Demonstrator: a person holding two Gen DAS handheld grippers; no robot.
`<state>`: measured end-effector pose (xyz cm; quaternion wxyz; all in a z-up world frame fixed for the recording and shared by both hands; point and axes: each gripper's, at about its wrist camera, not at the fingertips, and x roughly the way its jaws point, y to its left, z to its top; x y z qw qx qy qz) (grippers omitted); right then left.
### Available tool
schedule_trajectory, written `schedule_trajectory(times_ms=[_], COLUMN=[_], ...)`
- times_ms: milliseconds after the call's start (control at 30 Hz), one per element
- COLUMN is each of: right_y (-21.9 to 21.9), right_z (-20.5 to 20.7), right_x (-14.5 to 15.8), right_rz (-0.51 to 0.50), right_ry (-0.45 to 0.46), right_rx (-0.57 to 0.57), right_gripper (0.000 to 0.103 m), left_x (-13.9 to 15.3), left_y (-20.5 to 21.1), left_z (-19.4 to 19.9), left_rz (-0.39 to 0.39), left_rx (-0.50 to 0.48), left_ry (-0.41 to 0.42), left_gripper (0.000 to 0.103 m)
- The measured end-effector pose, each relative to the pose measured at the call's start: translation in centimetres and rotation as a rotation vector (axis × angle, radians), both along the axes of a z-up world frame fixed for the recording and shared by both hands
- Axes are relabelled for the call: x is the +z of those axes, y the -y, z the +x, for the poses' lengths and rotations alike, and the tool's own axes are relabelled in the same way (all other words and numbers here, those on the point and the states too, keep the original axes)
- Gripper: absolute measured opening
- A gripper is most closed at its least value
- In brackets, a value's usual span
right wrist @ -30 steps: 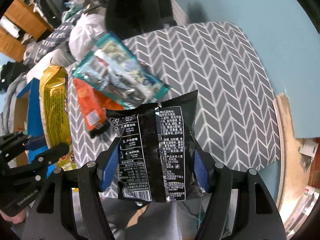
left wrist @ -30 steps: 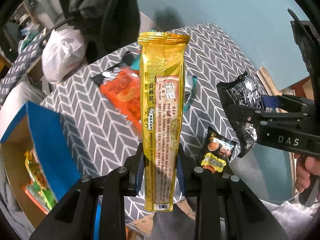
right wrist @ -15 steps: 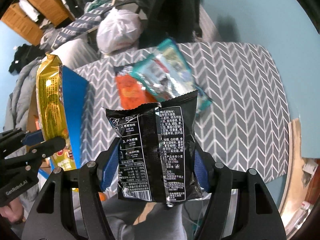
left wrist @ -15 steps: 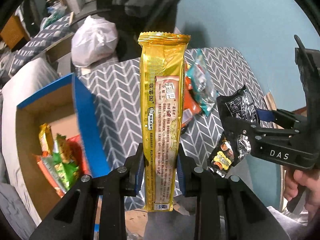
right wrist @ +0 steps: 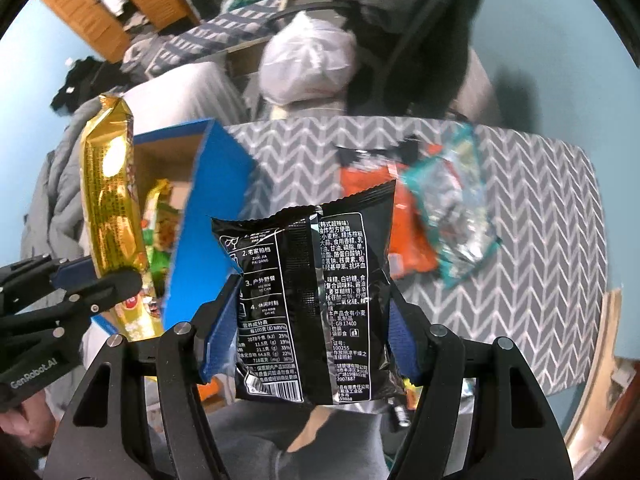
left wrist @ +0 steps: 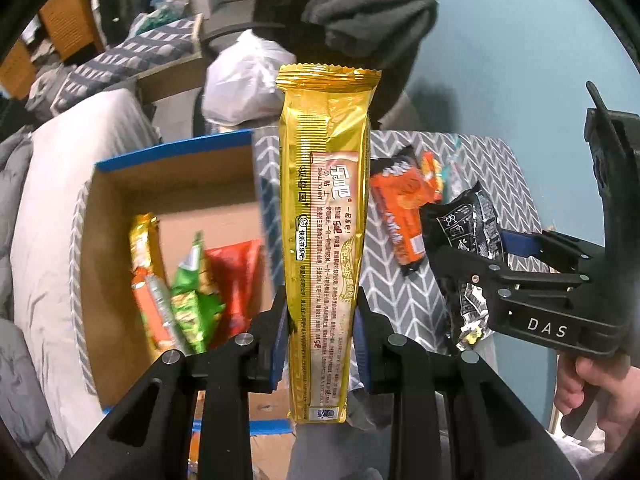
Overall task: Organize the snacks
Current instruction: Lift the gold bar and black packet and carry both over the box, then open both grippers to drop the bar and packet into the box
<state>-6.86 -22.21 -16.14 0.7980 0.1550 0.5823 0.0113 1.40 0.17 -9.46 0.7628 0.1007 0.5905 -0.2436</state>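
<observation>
Seen from the left wrist, the left gripper (left wrist: 320,340) pinches a long gold packet (left wrist: 326,216) near its lower end, its long axis running straight away from the camera. It is shiny foil with a pale printed panel. Left of it, the blue-rimmed cardboard box (left wrist: 168,156) holds green, orange and red snack bags (left wrist: 192,292) (blurred).

From the right wrist, the right gripper (right wrist: 314,328) clamps a black crinkled packet (right wrist: 304,304) by its sides, back label facing the camera, upright. Beyond, an orange packet (right wrist: 408,240) and a teal packet (right wrist: 456,204) lie on the chevron table (right wrist: 540,240).
</observation>
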Motion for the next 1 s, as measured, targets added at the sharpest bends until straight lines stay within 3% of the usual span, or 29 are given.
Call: schedule_trajectory(times_ms=[533, 1000], right_y=[-10.8, -16.9], right_z=[5.0, 7.7], right_x=[-0.1, -2.5], right_rz=[0.033, 0.036], right_ry=[0.022, -0.036], right_rx=[0.203, 0.324], right_gripper=[0.068, 0.068], left_x=[-0.1, -4.0], left_y=[-9.4, -14.4], left_z=[2.1, 4.5], left_rz=[0.025, 0.076], left_rx=[0.168, 0.267], left_ry=[0.027, 0.003], left_gripper=[0.029, 0.029])
